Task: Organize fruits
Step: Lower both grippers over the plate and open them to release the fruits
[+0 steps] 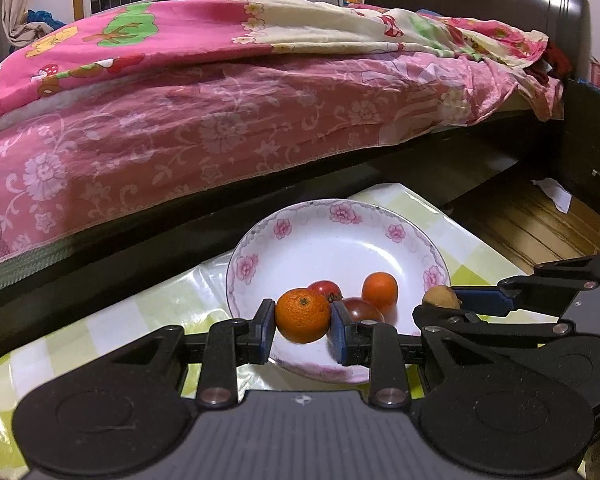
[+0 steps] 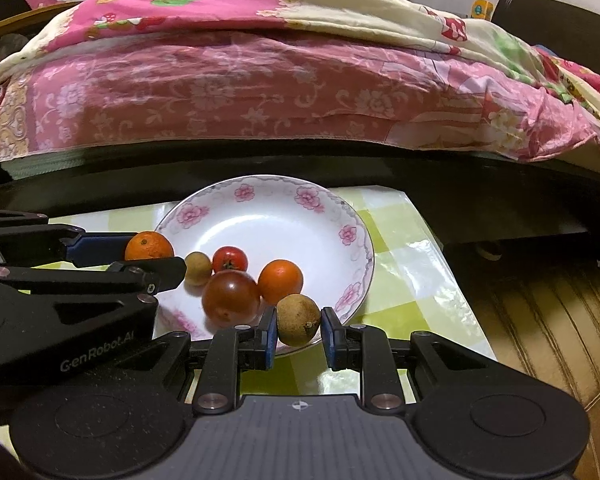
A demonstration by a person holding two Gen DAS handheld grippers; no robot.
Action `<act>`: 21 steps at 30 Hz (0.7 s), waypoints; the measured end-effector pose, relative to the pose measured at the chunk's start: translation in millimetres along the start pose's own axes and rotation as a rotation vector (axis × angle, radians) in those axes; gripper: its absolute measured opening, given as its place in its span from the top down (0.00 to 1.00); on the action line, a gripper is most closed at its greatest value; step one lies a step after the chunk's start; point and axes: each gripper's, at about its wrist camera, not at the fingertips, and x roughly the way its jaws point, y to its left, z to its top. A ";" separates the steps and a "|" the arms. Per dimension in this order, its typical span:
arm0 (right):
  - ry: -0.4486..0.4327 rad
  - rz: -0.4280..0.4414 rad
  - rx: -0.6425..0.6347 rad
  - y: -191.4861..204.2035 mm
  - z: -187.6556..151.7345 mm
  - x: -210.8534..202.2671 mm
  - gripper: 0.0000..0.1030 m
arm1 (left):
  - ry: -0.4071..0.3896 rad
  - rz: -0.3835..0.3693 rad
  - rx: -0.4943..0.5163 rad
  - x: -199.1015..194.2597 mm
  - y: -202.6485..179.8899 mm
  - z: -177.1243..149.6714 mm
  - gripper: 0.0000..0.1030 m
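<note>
Left gripper (image 1: 303, 316) clamped on a dimpled orange mandarin (image 1: 302, 314) at lower centre, right gripper (image 2: 299, 320) pinching a dull brown longan (image 2: 298, 319) low in frame, both over a white floral-rimmed plate (image 2: 236, 224) with two glossy red tomatoes (image 2: 231, 295), another mandarin (image 2: 280, 281), another longan (image 2: 198, 267), green checked tablecloth (image 2: 412, 264) beneath.

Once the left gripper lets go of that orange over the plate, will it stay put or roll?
The orange is round, so it will likely roll toward the plate's dished centre. It will probably nudge the dark tomato beside it. Its firm-looking rind should tolerate that.
</note>
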 end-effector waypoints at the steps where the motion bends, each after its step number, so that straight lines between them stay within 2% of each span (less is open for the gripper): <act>1: 0.001 0.001 0.001 -0.9 1.3 1.7 0.82 | -0.001 0.000 0.000 1.8 0.1 0.7 0.64; 12: -0.006 0.012 0.003 -7.8 15.3 25.8 0.81 | -0.007 -0.007 -0.010 32.9 6.8 9.3 0.64; 21: -0.062 0.025 0.014 -16.6 30.2 35.0 0.80 | 0.009 -0.022 -0.022 58.9 9.7 18.9 0.64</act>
